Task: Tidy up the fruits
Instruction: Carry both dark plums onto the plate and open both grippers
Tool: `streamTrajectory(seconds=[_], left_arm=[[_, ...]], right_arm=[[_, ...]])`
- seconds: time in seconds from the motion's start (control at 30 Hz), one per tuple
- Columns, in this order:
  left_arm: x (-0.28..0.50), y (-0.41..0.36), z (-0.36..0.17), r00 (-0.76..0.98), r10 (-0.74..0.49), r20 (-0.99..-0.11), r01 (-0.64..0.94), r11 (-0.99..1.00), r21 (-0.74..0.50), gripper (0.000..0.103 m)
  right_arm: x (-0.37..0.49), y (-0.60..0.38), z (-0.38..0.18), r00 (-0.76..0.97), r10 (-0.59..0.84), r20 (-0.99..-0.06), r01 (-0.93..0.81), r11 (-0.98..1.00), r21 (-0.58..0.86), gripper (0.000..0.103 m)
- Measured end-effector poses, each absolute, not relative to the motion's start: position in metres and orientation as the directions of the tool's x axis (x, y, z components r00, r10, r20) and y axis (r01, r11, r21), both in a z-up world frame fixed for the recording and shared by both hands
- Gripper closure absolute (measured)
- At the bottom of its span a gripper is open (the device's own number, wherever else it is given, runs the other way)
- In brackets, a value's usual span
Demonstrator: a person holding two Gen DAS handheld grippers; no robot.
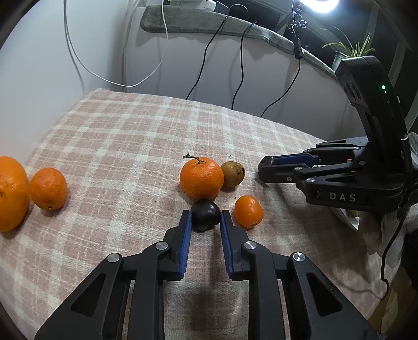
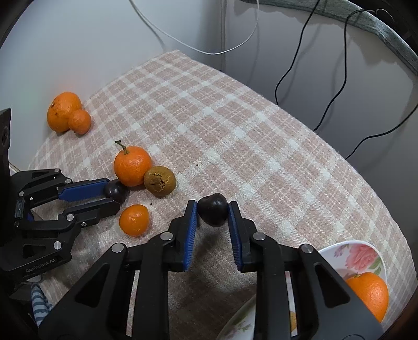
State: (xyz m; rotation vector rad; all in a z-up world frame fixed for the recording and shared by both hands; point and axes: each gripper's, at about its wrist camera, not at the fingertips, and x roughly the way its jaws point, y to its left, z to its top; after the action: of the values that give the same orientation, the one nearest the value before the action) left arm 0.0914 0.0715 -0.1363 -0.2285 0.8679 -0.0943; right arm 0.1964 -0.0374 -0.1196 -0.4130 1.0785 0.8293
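Resting on the checked cloth (image 1: 130,136), two dark plums are each clamped at once — the left gripper (image 1: 205,218) has its blue pads pressed on the first plum (image 1: 205,214), just below a stemmed mandarin (image 1: 201,177), and the right gripper (image 2: 212,213) is closed on the second plum (image 2: 213,212) further along the cloth. A brown kiwi (image 2: 160,181) touches the mandarin, a small tangerine (image 2: 134,219) lies near — and a floral bowl (image 2: 347,251) holds an orange (image 2: 371,293).

My views are sharp and evenly lit; a ring lamp (image 1: 317,5) glares white top right, soft shadows pool under fruit, and fisheye bending darkens the corners.
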Motion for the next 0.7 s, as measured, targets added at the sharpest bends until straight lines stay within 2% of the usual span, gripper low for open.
streamTrajectory(seconds=[0.7], left_arm=[[0.068,0.046,-0.098,0.705,-0.227,-0.672,0.05,0.961,-0.272,0.083]], right_arm=[[0.16,-0.11,-0.06,0.337,0.489,-0.804,-0.702,0.7,0.132,0.079]])
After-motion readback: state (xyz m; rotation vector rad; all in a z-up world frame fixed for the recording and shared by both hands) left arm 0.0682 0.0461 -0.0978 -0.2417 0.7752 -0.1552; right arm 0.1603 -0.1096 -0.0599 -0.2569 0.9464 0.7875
